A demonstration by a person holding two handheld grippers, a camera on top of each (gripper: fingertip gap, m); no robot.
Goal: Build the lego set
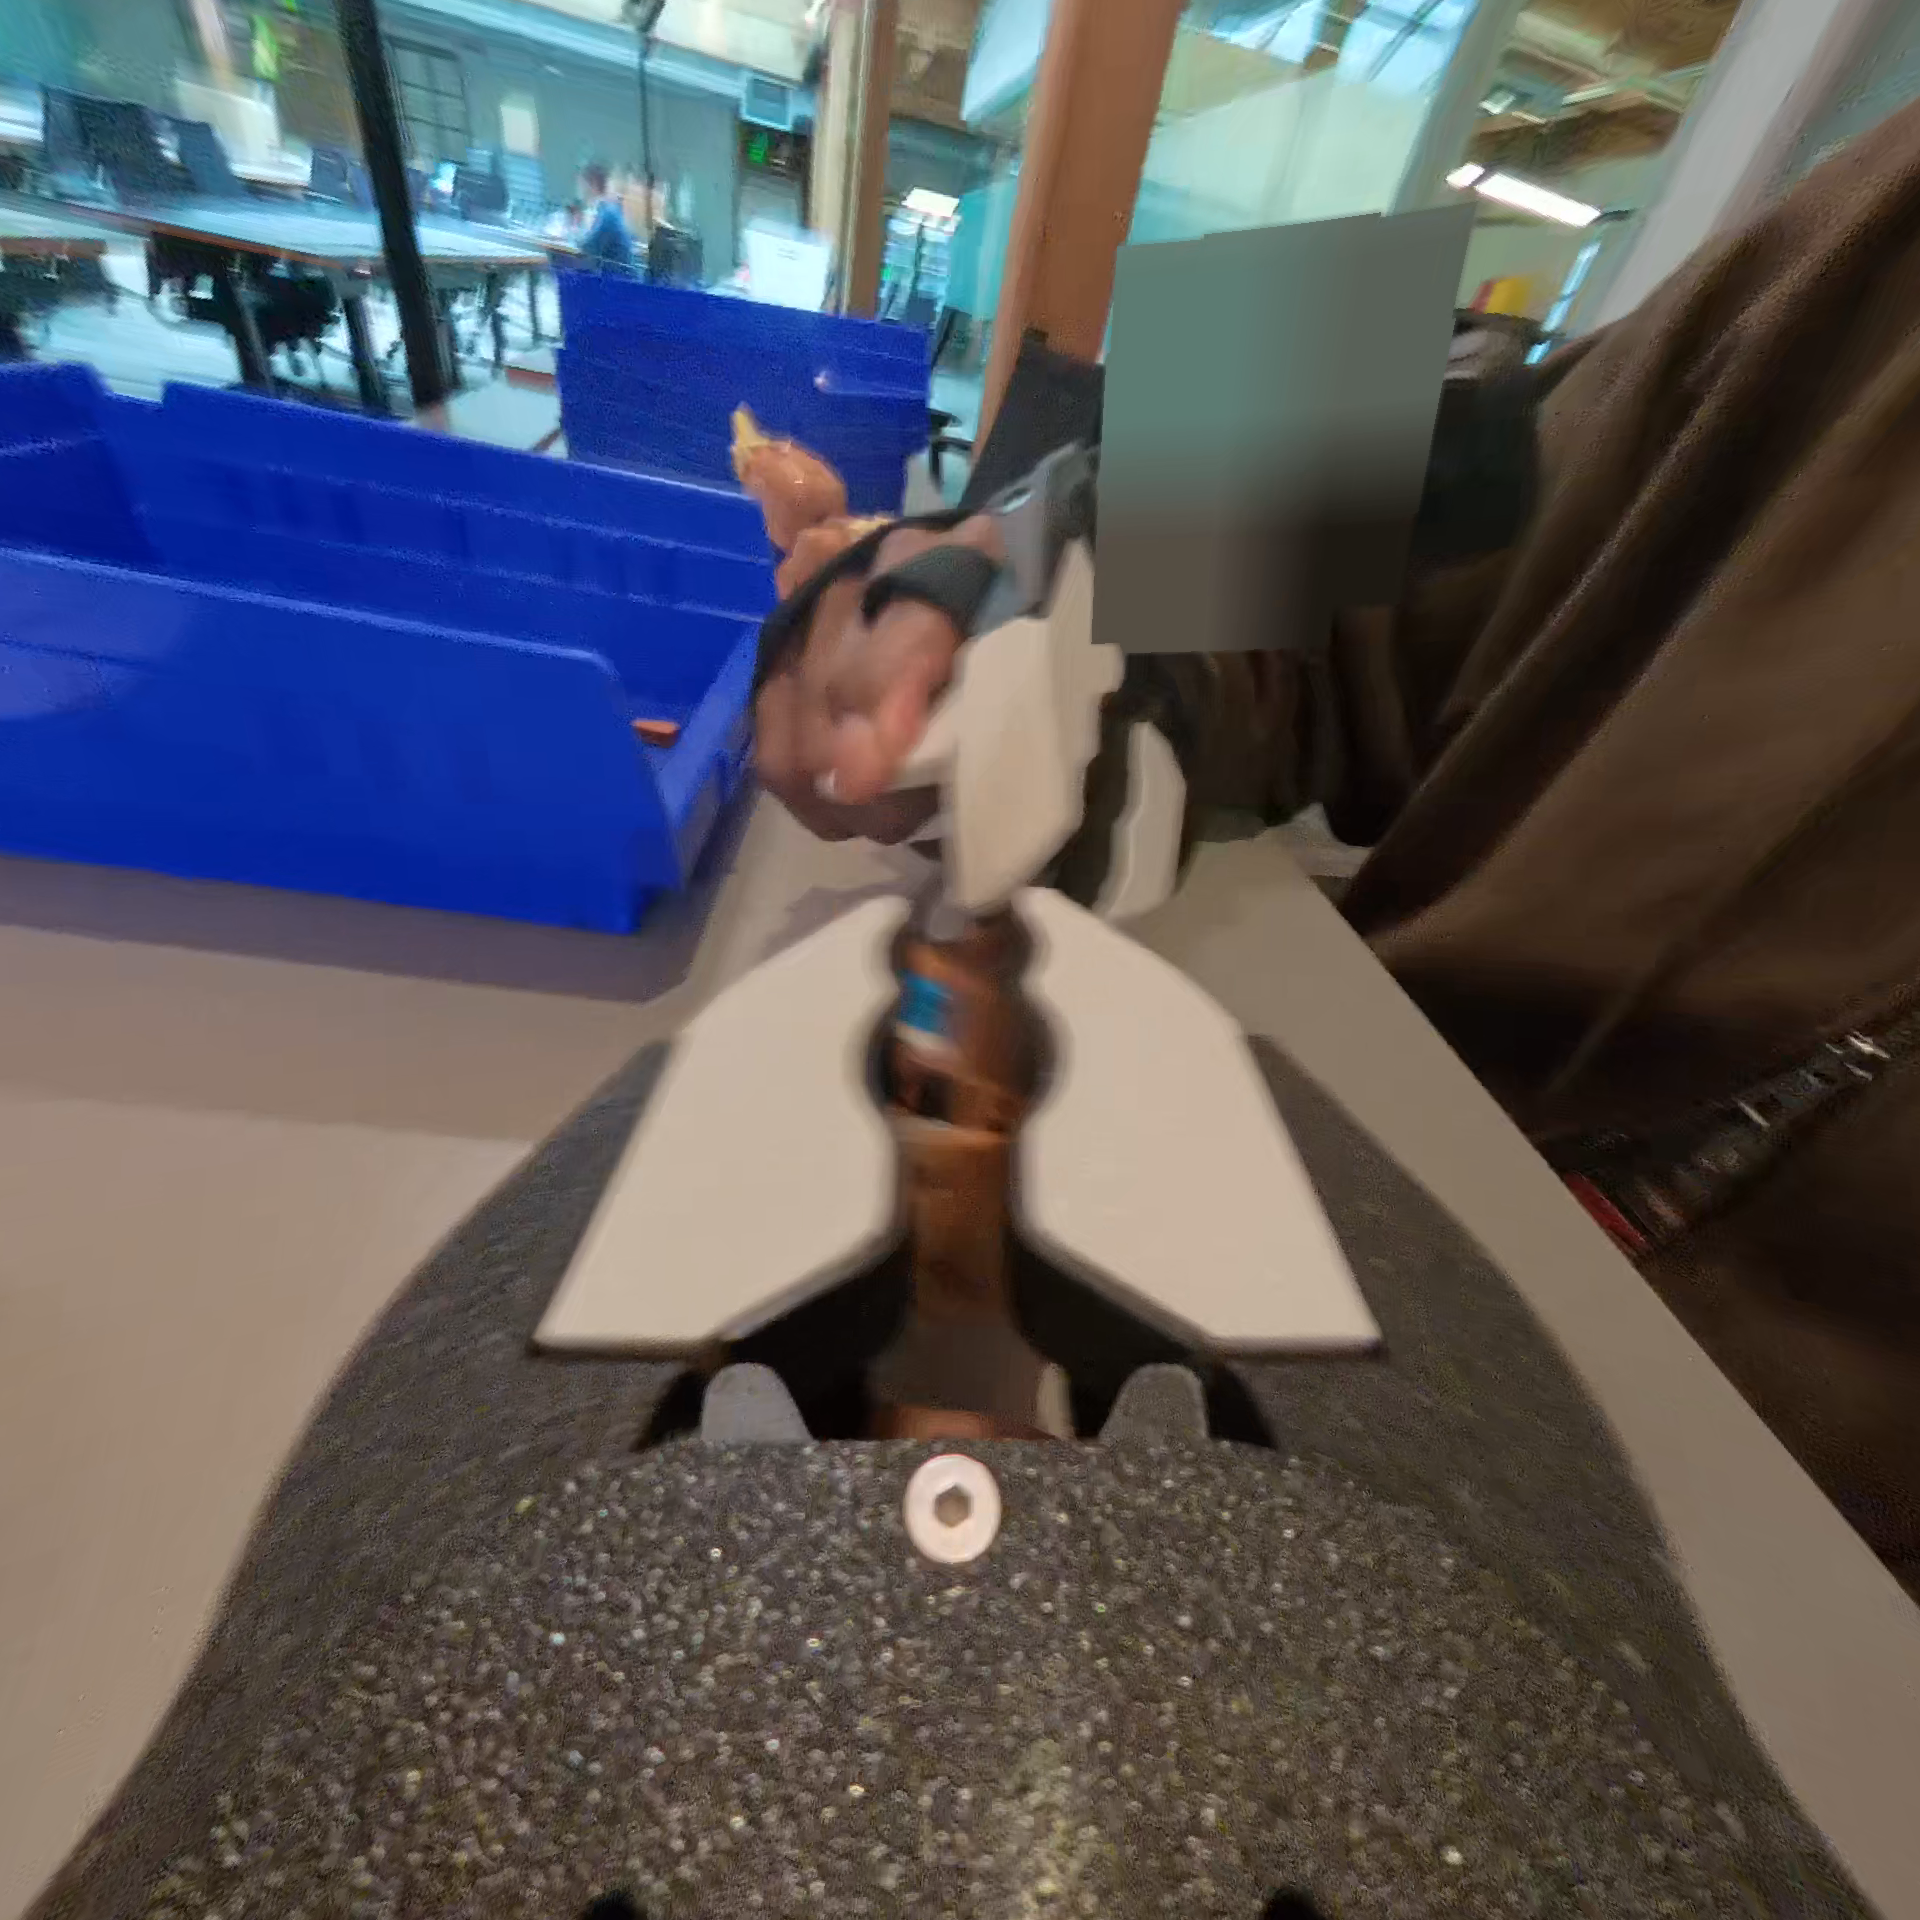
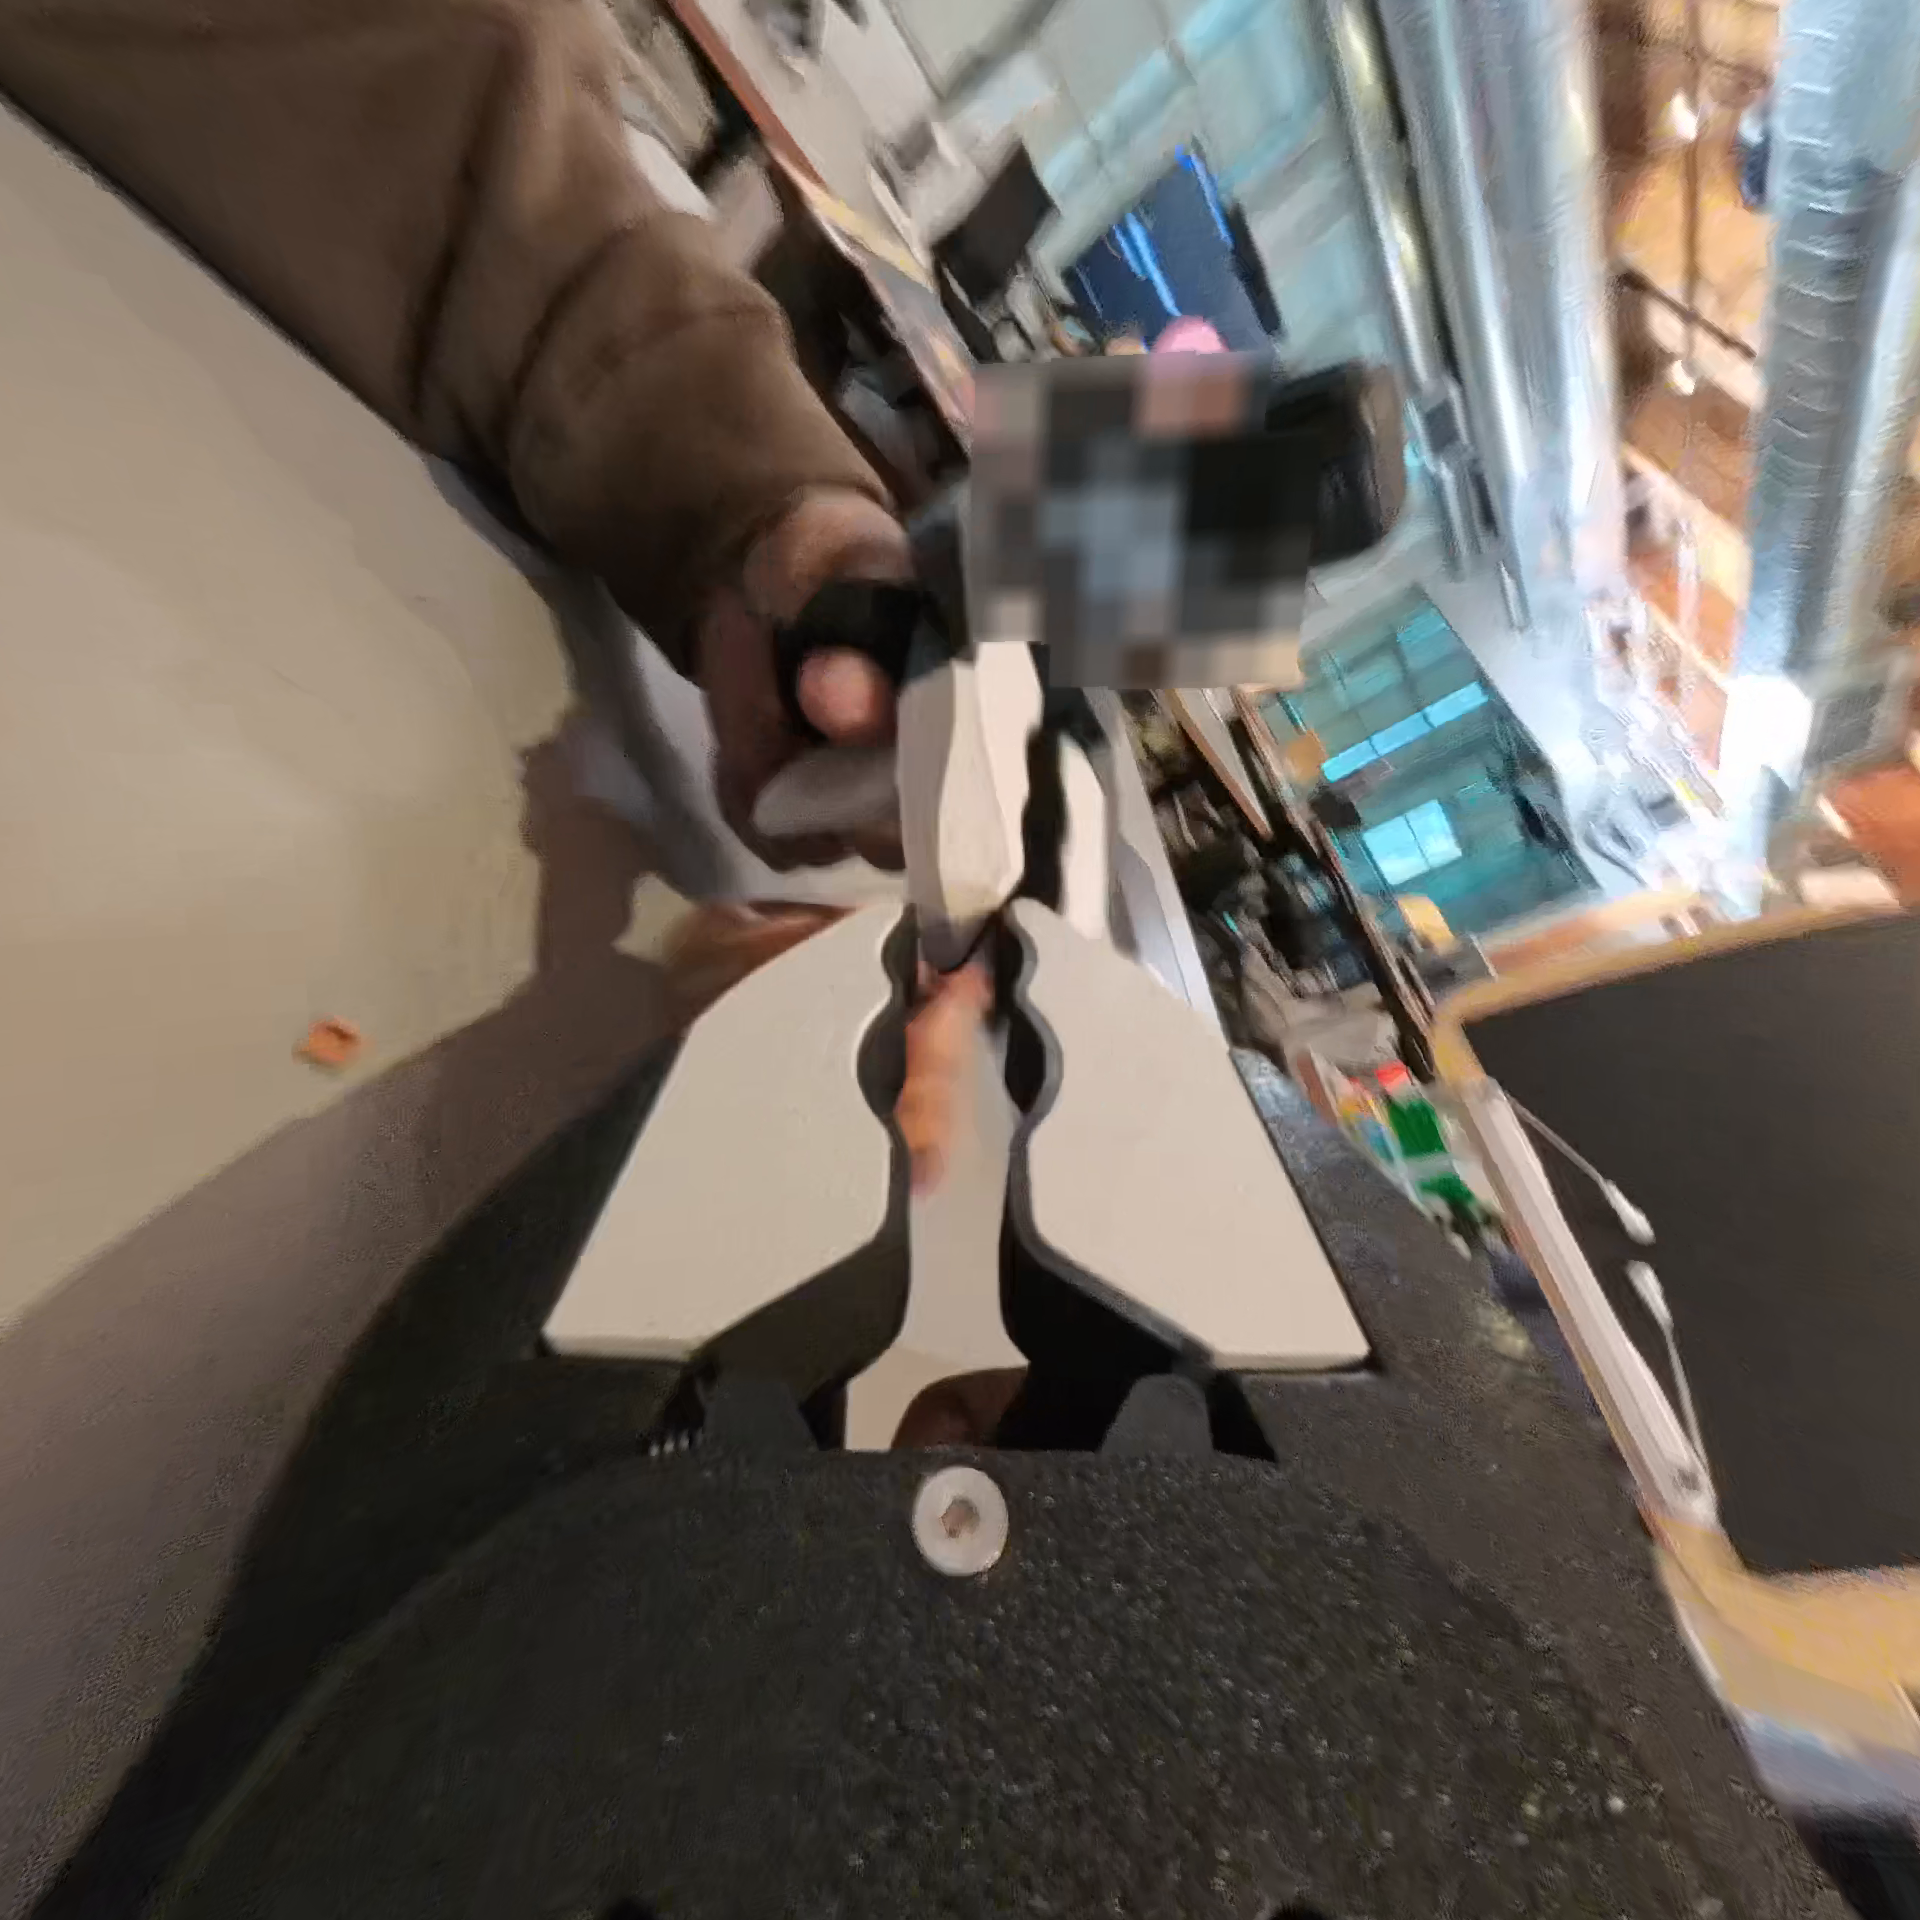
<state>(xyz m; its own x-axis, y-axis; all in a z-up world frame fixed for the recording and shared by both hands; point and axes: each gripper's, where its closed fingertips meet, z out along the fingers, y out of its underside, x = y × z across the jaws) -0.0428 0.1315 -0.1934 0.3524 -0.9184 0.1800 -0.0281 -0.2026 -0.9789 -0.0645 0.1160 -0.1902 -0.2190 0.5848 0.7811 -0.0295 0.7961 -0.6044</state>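
Left wrist view: my left gripper (image 1: 961,935) is clenched on a brown lego assembly (image 1: 951,1049) with a blue piece on its side, held off the grey table (image 1: 260,1195) so its far end stays exposed for joining. My right gripper (image 1: 1023,831) meets that end tip to tip, carried by a hand (image 1: 852,717); I judge a mating or pressing step is under way. Blue bins (image 1: 343,665) stand on the table to the left, one holding a small orange piece (image 1: 657,730). In the right wrist view my right gripper (image 2: 961,961) is closed, with something pale orange (image 2: 940,1070) in the gap, but blur stops me confirming it is pinched rather than lying behind the fingers. The left gripper (image 2: 966,821) faces it. A loose orange brick (image 2: 330,1039) lies on the table (image 2: 208,727), well apart.
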